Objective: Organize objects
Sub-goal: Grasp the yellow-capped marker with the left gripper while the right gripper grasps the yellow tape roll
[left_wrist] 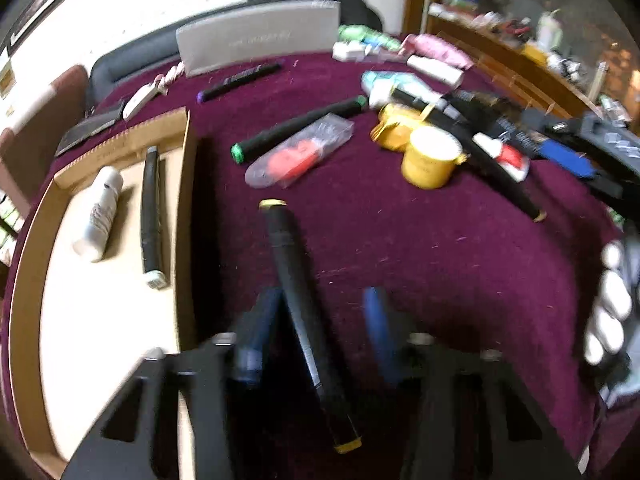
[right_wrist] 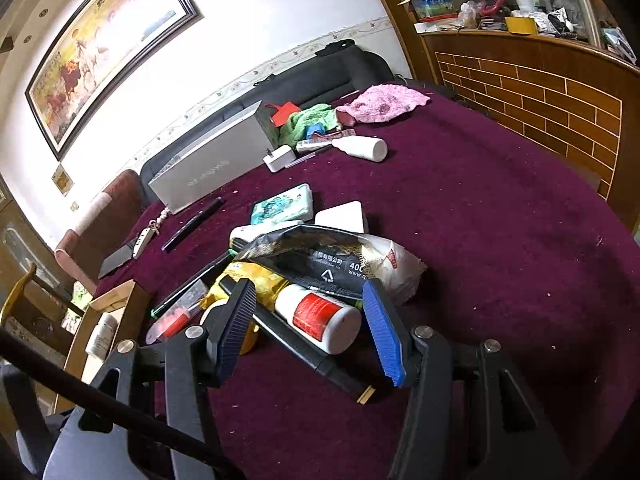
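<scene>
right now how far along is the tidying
Done: a white bottle and a black marker lie in the cardboard box. In hand: nothing gripped; a yellow-capped marker sits between the open fingers of the left tool. Left: the pile around the yellow cup.

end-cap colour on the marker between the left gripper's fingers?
Yellow on both ends of the black marker; clearest in the left wrist view.

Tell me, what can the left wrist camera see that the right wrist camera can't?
Only the left view: a black marker with yellow ends between the fingers of the left claw, and a black pen lying in the cardboard box.
Only the right view: the framed painting on the wall.
Both: the purple cloth, the grey box and the white bottle in the cardboard box.
</scene>
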